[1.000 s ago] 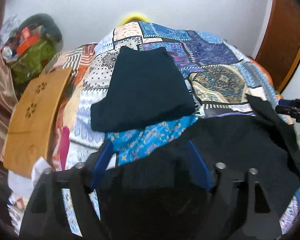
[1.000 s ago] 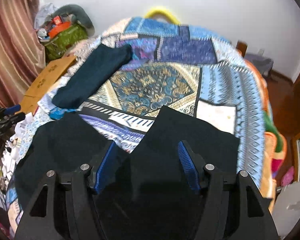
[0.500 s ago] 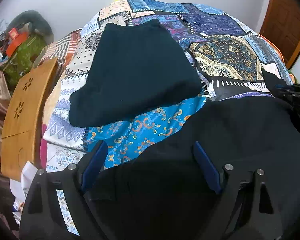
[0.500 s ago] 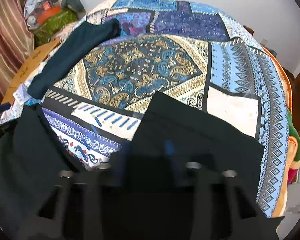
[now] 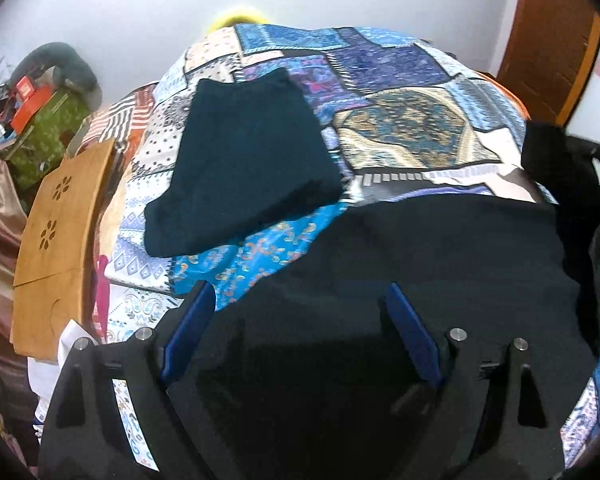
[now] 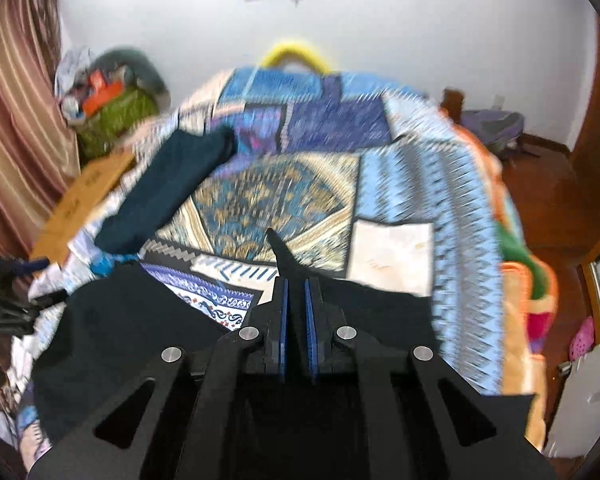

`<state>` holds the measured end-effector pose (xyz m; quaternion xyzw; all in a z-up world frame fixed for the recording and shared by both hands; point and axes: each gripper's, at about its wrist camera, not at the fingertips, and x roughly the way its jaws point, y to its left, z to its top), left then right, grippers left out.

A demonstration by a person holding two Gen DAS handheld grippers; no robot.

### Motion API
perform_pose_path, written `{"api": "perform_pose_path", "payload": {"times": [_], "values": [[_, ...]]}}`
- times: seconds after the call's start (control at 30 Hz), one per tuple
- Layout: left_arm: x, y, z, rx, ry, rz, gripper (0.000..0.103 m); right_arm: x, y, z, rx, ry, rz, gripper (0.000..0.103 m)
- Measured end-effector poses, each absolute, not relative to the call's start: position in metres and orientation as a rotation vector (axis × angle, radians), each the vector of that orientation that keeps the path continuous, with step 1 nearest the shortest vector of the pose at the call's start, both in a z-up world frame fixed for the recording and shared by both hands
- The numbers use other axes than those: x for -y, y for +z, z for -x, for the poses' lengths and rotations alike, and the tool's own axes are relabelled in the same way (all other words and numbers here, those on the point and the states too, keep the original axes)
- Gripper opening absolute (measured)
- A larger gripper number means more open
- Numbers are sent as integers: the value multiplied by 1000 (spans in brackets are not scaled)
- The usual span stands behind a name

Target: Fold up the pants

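Pants [image 6: 132, 320] lie spread, black, on the near end of the patchwork bedspread [image 6: 420, 184]. Our right gripper [image 6: 296, 280], open a second ago, has clamped a pinch of their leg cloth and lifts it, so the fold begins. Our left gripper [image 5: 300, 308] hangs wide open above them, gripping nothing.

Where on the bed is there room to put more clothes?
The bedspread is bare right of the folded dark garment, beyond the black pants. The near side is crowded: the pants cover it, and the wooden board lines the left edge.
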<state>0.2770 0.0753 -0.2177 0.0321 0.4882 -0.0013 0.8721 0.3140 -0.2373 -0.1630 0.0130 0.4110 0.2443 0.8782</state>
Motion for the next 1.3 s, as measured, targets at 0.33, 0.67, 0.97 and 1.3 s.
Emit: {"api": "perform_pose_path", "payload": {"times": [0.33, 0.67, 0.97, 1.3], "values": [[-25, -216, -260, -1056, -82, -42, 88, 328, -150, -247, -788, 367, -78, 7], [-3, -246, -244, -1120, -106, -29, 93, 386, -244, -201, -976, 201, -174, 7], [-32, -233, -236, -1104, -104, 62, 96, 386, -199, -190, -914, 115, -82, 44], [-158, -217, -229, -1031, 162, 83, 96, 267, -136, -235, -748, 424, 83, 57]]}}
